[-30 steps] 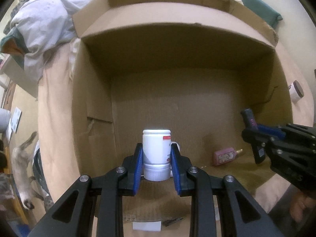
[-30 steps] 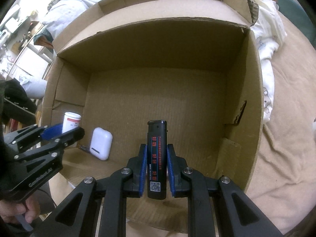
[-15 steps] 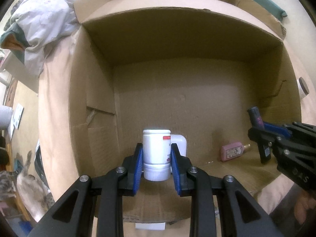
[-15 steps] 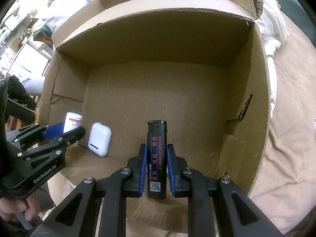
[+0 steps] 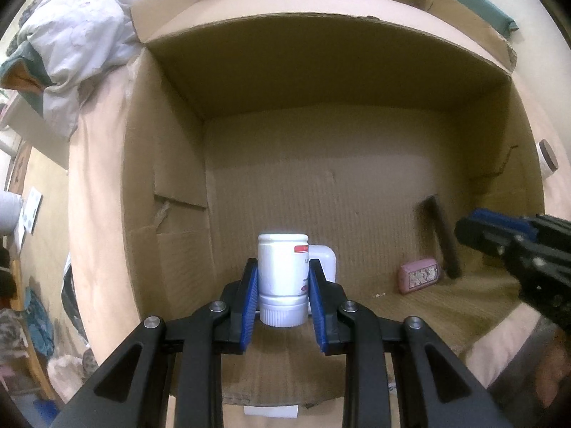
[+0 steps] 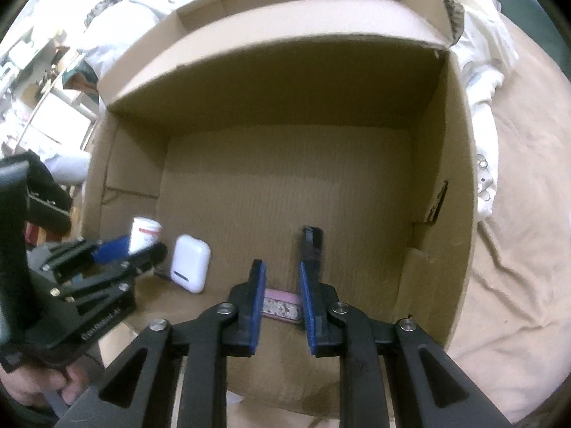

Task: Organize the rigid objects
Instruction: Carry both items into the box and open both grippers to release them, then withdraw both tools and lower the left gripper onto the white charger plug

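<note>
Inside the open cardboard box (image 5: 171, 164), at its near left, the left gripper (image 5: 283, 278) was closed on a white bottle (image 5: 283, 274), blue pads pressed to both sides; the bottle was held cap toward the camera, red mark on its label. Just behind it, partly hidden, sat a white earbud case (image 5: 324, 260) (clearer from the right wrist view (image 6: 190, 263), where it lay on the box floor beside the left gripper (image 6: 125, 249)).

Further right on the box floor lay a small pink bottle (image 5: 419, 274). Right beside it was a black lighter (image 5: 442, 235), blurred in the left wrist view and tilted with its lower end near the pink bottle; whether it was leaning or mid-fall could not be told.

The right gripper (image 6: 280, 285) stood open and held nothing. The pink bottle (image 6: 280, 305) showed in the gap between its pads, and the black lighter (image 6: 312, 246) rose just beyond the right-hand pad (contact with the pad could not be told).

The box rested on a bed covered in a beige sheet (image 6: 517, 249), with crumpled white bedding (image 5: 78, 46) behind.
</note>
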The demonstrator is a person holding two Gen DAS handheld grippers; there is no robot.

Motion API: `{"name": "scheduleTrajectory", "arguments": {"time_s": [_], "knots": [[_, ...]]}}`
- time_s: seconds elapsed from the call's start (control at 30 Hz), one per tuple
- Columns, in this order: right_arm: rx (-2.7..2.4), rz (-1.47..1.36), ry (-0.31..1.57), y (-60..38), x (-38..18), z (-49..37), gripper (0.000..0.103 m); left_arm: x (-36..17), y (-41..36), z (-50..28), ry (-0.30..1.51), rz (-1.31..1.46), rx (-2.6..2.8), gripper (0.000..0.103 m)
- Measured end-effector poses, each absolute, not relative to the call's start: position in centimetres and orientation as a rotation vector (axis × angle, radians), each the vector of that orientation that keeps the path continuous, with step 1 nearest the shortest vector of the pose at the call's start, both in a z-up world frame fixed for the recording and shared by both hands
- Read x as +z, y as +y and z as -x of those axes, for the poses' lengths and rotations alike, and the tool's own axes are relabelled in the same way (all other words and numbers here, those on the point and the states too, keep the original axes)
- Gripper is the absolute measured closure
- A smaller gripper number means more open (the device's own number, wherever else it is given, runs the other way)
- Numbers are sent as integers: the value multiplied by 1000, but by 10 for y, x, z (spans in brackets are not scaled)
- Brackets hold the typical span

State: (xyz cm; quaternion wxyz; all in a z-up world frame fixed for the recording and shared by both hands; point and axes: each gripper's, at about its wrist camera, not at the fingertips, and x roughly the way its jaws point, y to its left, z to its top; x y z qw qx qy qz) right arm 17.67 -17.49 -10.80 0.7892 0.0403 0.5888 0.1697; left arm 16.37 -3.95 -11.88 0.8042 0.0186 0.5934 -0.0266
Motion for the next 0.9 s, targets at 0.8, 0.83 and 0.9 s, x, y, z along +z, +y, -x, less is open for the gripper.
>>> {"name": "scheduleTrajectory", "arguments": {"time_s": [0.8, 0.83, 0.9], "knots": [[359, -200, 975, -198, -51, -167, 0, -88, -40, -161, 1196, 7, -47, 35], [358, -196, 976, -198, -51, -166, 0, -87, -39, -160, 1192, 12, -48, 35], [362, -205, 982, -199, -50, -166, 0, -82, -36, -159, 1180, 22, -44, 35]]}}
